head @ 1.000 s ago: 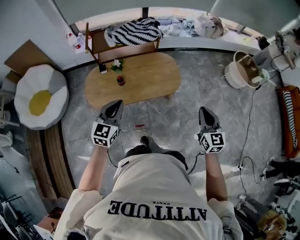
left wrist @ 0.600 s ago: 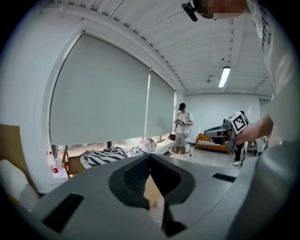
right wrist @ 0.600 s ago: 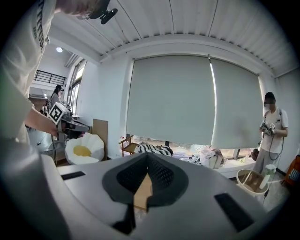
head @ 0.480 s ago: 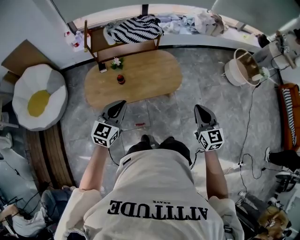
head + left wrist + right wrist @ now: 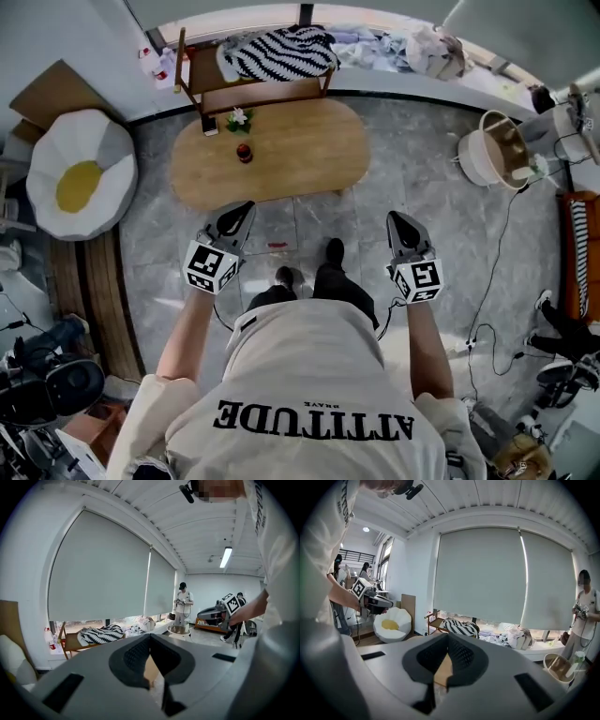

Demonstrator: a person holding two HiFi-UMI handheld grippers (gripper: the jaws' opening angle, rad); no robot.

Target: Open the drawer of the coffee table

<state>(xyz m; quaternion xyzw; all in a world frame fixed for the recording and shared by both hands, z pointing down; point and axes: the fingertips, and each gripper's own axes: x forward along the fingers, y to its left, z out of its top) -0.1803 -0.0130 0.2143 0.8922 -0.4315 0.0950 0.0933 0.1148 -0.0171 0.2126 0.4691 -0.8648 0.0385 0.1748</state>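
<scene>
Now — foot (image 5: 333,251) nearer coffee table (image 5: 300,164)

Table (image 5: 300,164) lies just ahead of the fingertips of the left gripper (image 5: 244,206), and ahead-left of the right gripper (image 5: 394,217). Jar (image 5: 245,153) and plant (image 5: 239,119) stand on the table, with a chair (image 5: 253,89) behind it. Cushion (image 5: 80,183) lies far left of the fingers, basket (image 5: 492,150) far right.
</scene>
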